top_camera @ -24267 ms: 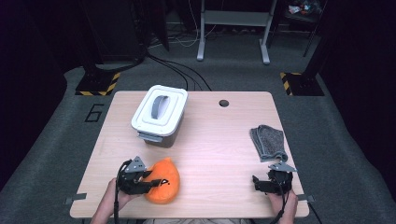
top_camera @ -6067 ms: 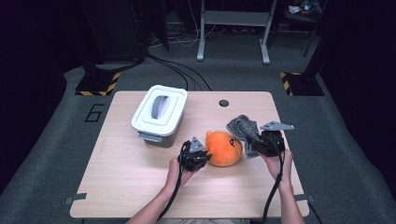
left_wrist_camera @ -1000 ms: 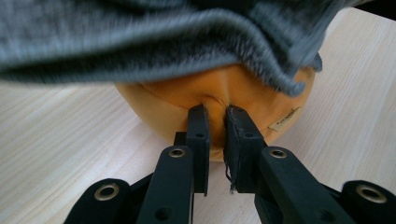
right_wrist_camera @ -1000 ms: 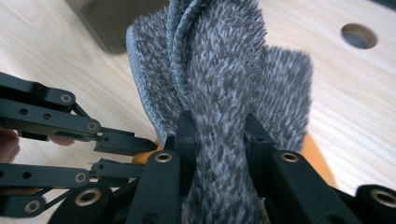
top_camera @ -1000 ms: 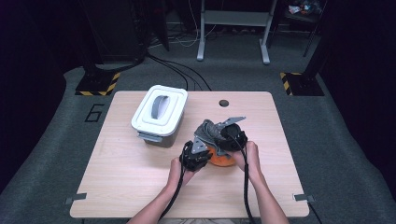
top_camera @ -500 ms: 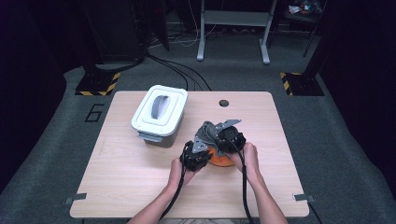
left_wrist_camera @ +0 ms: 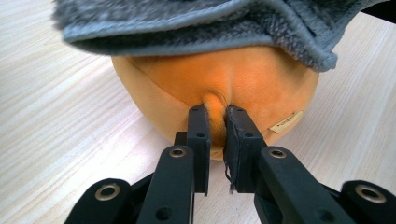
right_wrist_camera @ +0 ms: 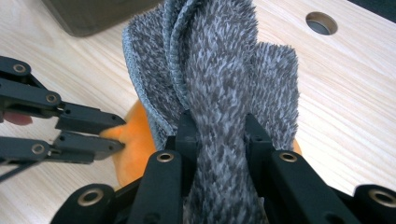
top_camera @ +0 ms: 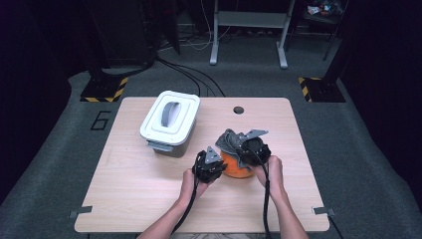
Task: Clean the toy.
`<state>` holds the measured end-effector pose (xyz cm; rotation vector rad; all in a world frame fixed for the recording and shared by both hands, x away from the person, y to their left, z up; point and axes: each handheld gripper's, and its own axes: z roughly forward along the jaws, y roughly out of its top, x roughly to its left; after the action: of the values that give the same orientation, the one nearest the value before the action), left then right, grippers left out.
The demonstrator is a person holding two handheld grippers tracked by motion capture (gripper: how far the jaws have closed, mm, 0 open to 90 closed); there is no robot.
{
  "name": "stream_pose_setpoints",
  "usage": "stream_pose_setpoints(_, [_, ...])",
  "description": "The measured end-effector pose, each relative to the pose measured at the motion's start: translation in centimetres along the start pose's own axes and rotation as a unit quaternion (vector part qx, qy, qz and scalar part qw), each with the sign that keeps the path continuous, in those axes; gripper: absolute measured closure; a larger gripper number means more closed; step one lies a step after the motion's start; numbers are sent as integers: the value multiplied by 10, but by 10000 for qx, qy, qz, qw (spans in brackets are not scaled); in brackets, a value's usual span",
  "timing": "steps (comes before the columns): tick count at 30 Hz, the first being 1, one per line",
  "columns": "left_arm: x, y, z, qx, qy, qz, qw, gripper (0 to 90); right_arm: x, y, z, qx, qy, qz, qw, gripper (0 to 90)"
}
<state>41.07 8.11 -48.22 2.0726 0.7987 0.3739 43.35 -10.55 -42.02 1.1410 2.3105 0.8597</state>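
The left gripper [top_camera: 209,167] has its jaws clenched on a small fold of the orange toy [left_wrist_camera: 219,88], pinching the soft skin at its near side, and this holds the toy in place on the counter [top_camera: 149,199], near the middle and a little to the right. The right gripper [top_camera: 253,149] grasps the grey cloth [right_wrist_camera: 219,88] between its jaws; the cloth stands up as a thick bunch and spreads over the far top of the toy. One second ago the cloth was already lying on the toy, and since then it has shifted only a little toward the near side, while the left gripper has stayed where it was. Some seconds before that, the cloth was still to the right of the toy and the toy was uncovered. So the work in hand seems to be wiping or covering the toy with the cloth, and this step looks to be well under way. The white box [top_camera: 170,121] with its lid on stands at the far left, apart from the toy, and nothing touches it.
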Motion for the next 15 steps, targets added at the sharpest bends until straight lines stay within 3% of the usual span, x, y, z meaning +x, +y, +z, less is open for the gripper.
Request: stream_pose_setpoints(15, [0, 0, 0, 1, 0, -8, 10000, 806, -26, -31, -13, -92, -196, 596, 9980, 732])
